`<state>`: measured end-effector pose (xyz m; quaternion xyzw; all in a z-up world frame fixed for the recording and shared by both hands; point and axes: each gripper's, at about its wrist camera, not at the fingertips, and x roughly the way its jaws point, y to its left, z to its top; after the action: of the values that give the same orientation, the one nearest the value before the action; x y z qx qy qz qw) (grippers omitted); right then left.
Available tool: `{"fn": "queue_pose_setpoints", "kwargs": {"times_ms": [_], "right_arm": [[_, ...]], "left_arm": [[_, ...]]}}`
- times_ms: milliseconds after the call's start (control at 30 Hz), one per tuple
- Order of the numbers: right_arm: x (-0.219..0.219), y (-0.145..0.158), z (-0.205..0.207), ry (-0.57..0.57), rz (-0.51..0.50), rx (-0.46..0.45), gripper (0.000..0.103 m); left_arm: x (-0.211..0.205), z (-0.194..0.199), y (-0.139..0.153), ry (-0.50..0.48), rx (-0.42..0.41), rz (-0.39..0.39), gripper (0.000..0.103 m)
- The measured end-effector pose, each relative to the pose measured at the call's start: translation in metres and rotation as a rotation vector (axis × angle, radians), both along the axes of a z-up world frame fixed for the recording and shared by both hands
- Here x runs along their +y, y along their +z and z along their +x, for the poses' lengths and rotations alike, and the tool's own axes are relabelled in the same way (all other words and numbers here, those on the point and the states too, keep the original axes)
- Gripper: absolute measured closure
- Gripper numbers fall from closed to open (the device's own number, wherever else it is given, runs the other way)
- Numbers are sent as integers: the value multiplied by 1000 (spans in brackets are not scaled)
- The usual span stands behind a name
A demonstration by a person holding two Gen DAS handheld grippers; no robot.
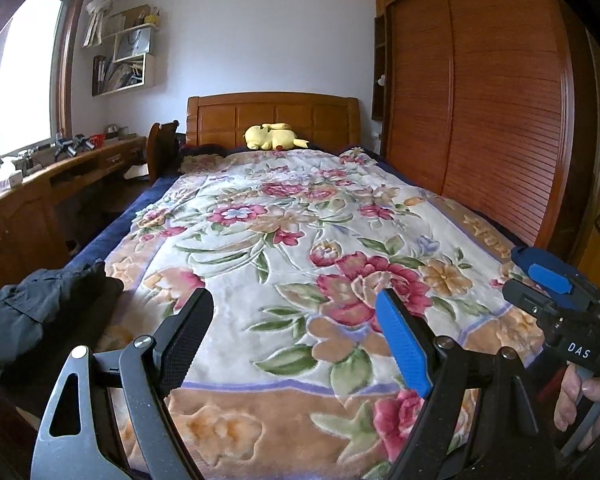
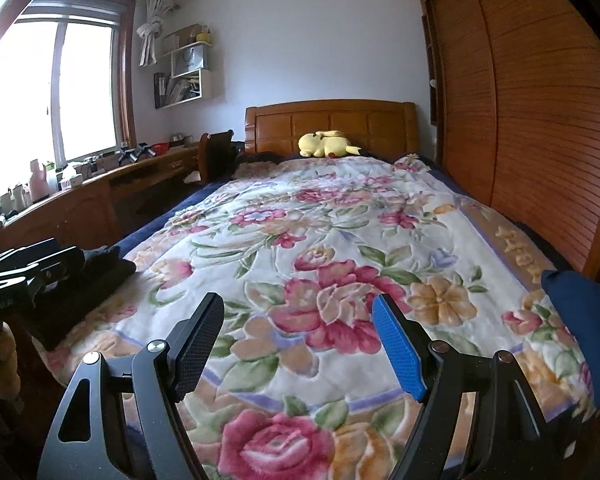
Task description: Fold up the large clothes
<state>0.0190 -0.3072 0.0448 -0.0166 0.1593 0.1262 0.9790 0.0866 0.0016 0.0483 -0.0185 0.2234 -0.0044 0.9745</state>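
A dark grey garment (image 1: pixel 32 304) lies crumpled at the near left corner of the bed; in the right wrist view it (image 2: pixel 96 276) shows as a dark heap behind the left gripper's body. A dark blue cloth (image 2: pixel 584 320) lies at the bed's near right edge. My left gripper (image 1: pixel 296 316) is open and empty above the floral blanket (image 1: pixel 284 216). My right gripper (image 2: pixel 298 316) is open and empty over the blanket's near end; its body shows at the right of the left wrist view (image 1: pixel 556 296).
A yellow plush toy (image 1: pixel 274 136) lies by the wooden headboard (image 1: pixel 272 114). A slatted wooden wardrobe (image 1: pixel 480 100) runs along the bed's right side. A cluttered wooden desk (image 1: pixel 40 184) and a window stand on the left.
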Motion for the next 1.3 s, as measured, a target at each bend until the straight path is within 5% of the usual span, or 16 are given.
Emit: {"fn": "queue_pose_setpoints", "kwargs": {"times_ms": [1300], "right_arm": [[2,4,-9,-7,20,-24,25]], "left_arm": [[-16,-6,4,-20,-2,10,19]]}}
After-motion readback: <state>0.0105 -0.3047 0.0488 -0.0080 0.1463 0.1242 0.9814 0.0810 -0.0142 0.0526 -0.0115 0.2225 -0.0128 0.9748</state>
